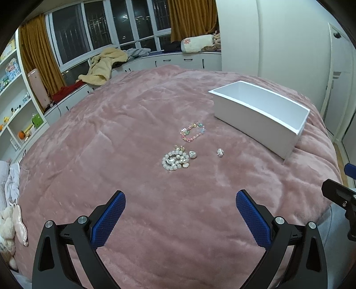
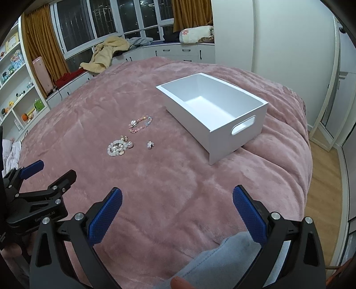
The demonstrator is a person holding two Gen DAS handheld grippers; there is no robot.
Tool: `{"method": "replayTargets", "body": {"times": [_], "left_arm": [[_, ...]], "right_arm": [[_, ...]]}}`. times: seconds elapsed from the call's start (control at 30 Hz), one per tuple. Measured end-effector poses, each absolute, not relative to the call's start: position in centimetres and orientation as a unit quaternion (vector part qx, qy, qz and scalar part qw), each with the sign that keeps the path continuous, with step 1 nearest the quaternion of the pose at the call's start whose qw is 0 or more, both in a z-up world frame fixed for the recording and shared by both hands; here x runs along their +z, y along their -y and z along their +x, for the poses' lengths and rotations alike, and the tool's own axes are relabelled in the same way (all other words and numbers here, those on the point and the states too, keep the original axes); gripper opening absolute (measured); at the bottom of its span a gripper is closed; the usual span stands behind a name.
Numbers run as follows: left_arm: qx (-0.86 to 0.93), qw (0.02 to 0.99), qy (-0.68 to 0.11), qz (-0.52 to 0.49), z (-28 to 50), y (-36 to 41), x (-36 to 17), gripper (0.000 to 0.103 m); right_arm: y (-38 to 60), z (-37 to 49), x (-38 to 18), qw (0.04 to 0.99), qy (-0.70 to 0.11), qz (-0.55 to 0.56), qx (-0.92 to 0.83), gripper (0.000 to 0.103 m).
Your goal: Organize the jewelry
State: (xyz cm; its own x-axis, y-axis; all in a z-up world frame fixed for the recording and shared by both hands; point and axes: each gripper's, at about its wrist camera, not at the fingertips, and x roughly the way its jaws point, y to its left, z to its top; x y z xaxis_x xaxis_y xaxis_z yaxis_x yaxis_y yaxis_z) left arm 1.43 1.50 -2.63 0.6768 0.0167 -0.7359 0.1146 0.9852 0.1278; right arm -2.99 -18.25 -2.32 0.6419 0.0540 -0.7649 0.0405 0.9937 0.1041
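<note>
On left gripper (image 2: 36, 172), "GenRobot.AI", wide apart

— What sort of place is this?

— A bedroom in a home. A bed under a pink plush blanket (image 1: 124, 124) fills the middle of both views.

— What else shows it?

— Along the top, a bay window (image 1: 93, 29) with mustard curtains (image 1: 191, 17) over a white window seat (image 2: 173, 52), a yellow robe (image 1: 104, 66) dumped on it. At the left edge, white shelves (image 2: 13, 93) of toys and trinkets. At the right, white wardrobe doors (image 1: 340, 73) and wood flooring (image 2: 322, 169).
</note>
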Motion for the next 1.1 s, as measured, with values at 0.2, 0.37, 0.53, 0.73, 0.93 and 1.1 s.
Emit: {"method": "replayTargets", "body": {"times": [0.2, 0.37, 0.53, 0.73, 0.93, 1.1], "left_arm": [[-0.033, 0.911, -0.401, 0.089, 4.0, -1.6, -4.5, 0.101], [-0.065, 0.917, -0.384, 0.087, 5.8, -1.5, -6.0, 0.101], [-0.079, 0.917, -0.379, 0.093, 7.5, -1.5, -7.5, 0.101], [-0.092, 0.92, -0.366, 0.102, 9.9, -2.1, -10.1, 0.101], [-0.118, 0.917, -0.371, 0.083, 13.0, -3.1, -13.3, 0.101], [-0.111, 0.914, -0.383, 0.07, 15.8, -3.8, -15.5, 0.1]], "right_arm": [[17.9, -1.1, -3.0, 0.901, -0.427, 0.066, 0.012, 0.098], [17.0, 2.0, -2.4, 0.905, -0.421, 0.055, 0.027, 0.098], [16.0, 5.9, -1.5, 0.908, -0.414, 0.042, 0.046, 0.098], [13.4, 11.3, -1.6, 0.904, -0.414, 0.001, 0.104, 0.098], [10.9, 15.7, -3.5, 0.886, -0.435, -0.03, 0.16, 0.098], [8.4, 18.1, -5.7, 0.874, -0.44, -0.076, 0.19, 0.098]]}}
